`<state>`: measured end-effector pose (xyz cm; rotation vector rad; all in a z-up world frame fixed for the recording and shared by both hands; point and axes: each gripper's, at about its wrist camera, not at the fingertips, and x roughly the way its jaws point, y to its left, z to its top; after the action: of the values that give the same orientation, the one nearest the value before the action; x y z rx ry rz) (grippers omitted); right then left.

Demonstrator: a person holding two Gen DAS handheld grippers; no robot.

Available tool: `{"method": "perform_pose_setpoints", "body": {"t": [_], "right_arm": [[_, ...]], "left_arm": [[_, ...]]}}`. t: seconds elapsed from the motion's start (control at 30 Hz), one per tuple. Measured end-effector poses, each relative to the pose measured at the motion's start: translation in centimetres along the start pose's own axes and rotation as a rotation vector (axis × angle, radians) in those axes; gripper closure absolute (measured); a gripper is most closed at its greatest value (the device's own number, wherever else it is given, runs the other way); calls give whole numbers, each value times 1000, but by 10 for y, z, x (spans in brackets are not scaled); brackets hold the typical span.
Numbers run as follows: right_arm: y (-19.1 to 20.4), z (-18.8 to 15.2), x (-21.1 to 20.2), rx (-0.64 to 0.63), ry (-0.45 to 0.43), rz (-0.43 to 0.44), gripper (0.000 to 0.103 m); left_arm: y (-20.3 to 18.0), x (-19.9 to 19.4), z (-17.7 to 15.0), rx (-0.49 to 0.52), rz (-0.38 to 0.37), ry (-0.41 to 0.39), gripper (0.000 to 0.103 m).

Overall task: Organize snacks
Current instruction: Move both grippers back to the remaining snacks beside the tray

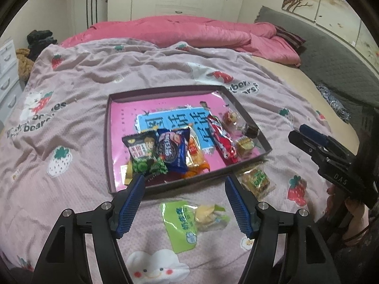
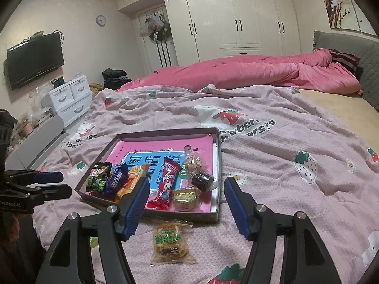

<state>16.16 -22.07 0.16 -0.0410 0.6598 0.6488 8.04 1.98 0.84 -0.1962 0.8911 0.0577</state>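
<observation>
Holding seven snacks, tray (image 1: 113, 142) leaves two packets outside.

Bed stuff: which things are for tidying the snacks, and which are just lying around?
For the job: tray; snacks inside, like the red packet; green packet and rice cracker waiting on the blanket; both grippers, open and empty.

Just around: pink duvet, television, drawers, wardrobe.

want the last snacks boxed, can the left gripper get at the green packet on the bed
Probably yes: the left gripper is open, the green packet lies loose on the blanket just beyond its fingers, nothing between.
</observation>
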Motion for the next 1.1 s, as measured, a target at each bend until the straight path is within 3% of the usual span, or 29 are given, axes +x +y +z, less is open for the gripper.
{"method": "perform_pose_setpoints", "body": {"t": [0.77,1.1], "right_arm": [[22,-25,1,-85,93,13,34],[22,-35,17,-96,177,0,34]], "left_arm": [[-10,37,-34,8,-12,174,31],[-9,63,-47,-26,-30,240,31]]}}
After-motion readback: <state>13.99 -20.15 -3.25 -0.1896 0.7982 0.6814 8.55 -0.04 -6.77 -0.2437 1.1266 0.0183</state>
